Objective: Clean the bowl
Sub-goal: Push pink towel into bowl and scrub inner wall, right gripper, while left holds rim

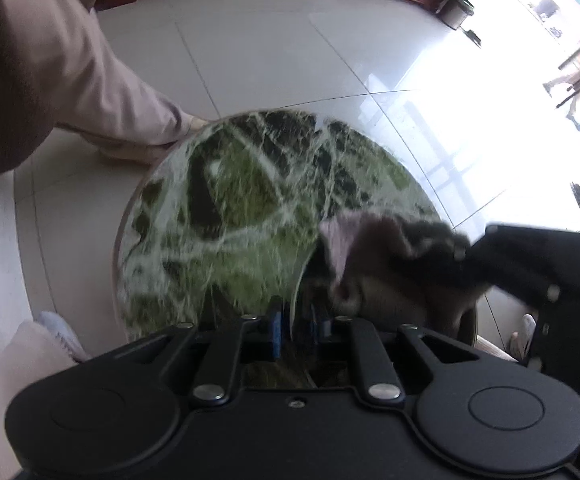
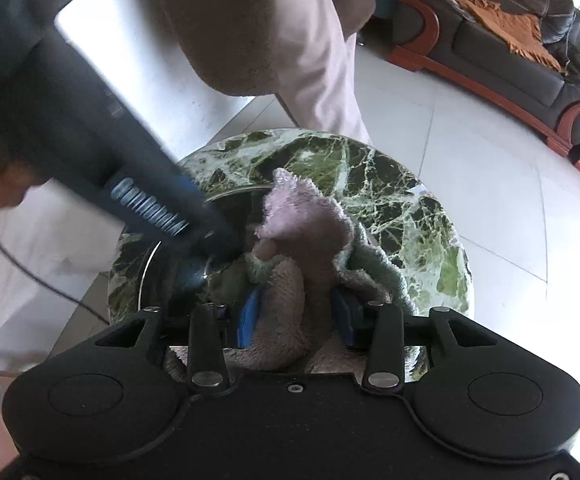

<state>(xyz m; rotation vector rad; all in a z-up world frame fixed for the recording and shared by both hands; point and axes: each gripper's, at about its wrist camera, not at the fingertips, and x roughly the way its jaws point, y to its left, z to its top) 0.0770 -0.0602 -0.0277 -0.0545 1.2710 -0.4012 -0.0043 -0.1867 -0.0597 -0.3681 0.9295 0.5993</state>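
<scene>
The left gripper [image 1: 295,320] pinches the steel bowl's [image 2: 226,204] rim at nine o'clock; the right gripper [image 2: 297,312] grips the pink cloth [image 2: 305,220] inside it, on the marble table [image 2: 409,208].

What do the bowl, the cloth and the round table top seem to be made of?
Bowl: probably polished steel, with mirror-like reflections inside. Cloth: soft terry towel, pale pink with greenish parts; fuzzy loops show. Table top: looks like glossy green marble with white veins, though it could be an imitation.
</scene>
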